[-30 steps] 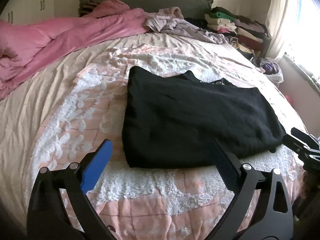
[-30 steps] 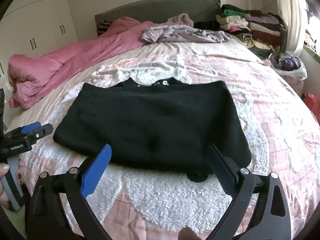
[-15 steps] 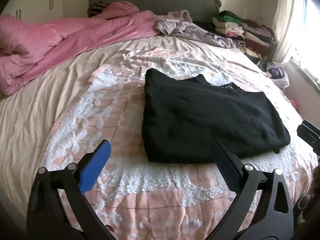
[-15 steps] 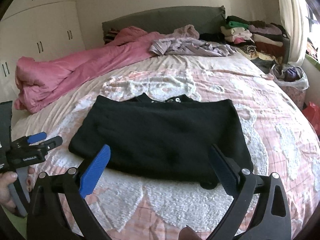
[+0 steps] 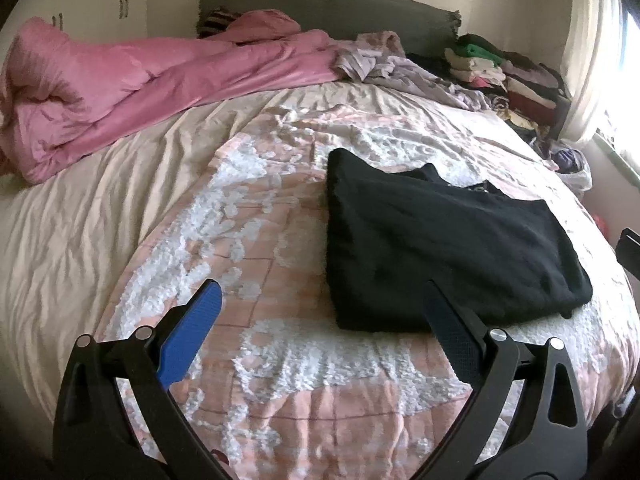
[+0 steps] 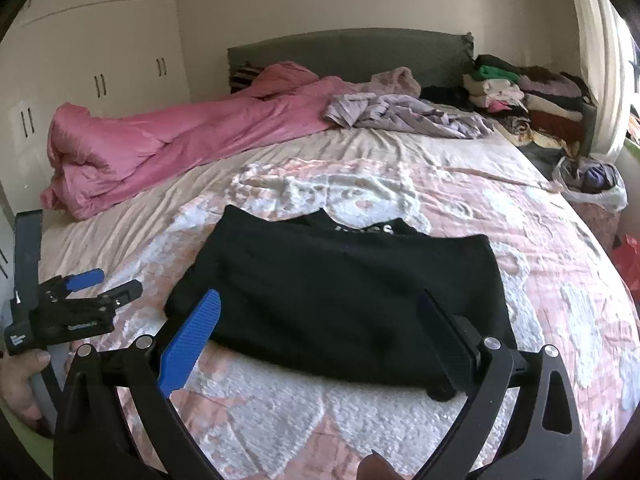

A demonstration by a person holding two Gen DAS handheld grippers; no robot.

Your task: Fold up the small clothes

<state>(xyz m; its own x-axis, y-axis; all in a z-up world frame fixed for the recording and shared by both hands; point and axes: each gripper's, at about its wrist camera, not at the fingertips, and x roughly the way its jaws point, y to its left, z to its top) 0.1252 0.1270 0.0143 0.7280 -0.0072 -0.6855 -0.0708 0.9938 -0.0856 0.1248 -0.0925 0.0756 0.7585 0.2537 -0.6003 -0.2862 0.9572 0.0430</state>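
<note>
A black garment (image 5: 432, 240) lies folded into a flat rectangle on the pink and white bedspread (image 5: 280, 368); it also shows in the right wrist view (image 6: 344, 292). My left gripper (image 5: 320, 304) is open and empty, held back from the garment's near left corner. My right gripper (image 6: 320, 312) is open and empty, just short of the garment's near edge. The left gripper also shows at the left of the right wrist view (image 6: 106, 280).
A pink duvet (image 5: 120, 80) lies bunched along the far left. Lilac clothes (image 6: 400, 116) are heaped by the headboard. Stacks of folded clothes (image 6: 520, 96) stand at the far right, with a plastic bag (image 6: 592, 180) beside the bed. White wardrobes (image 6: 100, 60) line the left wall.
Both grippers have drawn back and up from the garment, which now looks smaller and farther off. Both stay open. The garment has not moved.
</note>
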